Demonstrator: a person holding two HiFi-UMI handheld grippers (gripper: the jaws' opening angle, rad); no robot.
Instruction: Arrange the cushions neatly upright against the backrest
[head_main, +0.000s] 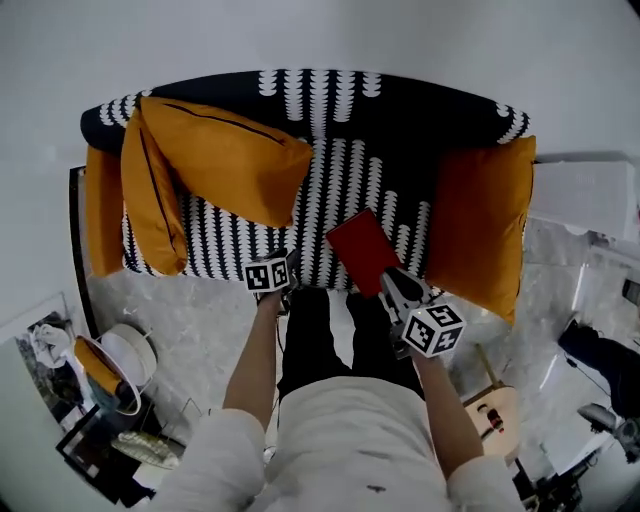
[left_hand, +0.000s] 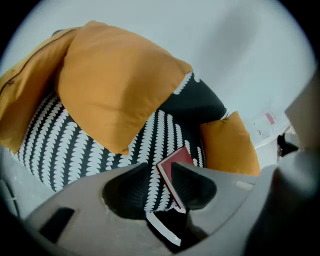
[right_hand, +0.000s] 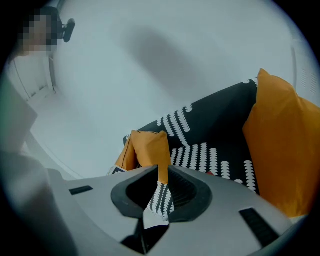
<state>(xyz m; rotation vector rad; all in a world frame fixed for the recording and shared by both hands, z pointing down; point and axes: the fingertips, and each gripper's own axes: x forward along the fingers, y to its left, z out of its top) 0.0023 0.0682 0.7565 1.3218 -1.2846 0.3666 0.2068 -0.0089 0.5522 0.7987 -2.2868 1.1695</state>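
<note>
1. Sofa (head_main: 340, 190) by a white wall: left cushion (head_main: 225, 160) leans crooked, right cushion (head_main: 480, 225) stands at the arm.
2. Left gripper (left_hand: 156, 170) jaws spread, empty; right gripper (right_hand: 161, 172) jaws pressed together.
3. Probably between grips; next, take the left cushion and stand it upright.

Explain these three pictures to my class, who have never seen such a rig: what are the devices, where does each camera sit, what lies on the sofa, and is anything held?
There is no robot here. A person holds a two-jaw tool in each hand. The head view comes from a camera on the person's head, looking steeply down on a black-and-white patterned sofa. The other two pictures come from a camera riding on each tool, looking along its jaws. Several orange cushions slump in a heap at the sofa's left end, and a lone cushion stands at its right end. A red book lies mid-seat. The left tool has its jaws apart and grips nothing; the book only shows beyond them. The right tool is shut and empty.
</note>
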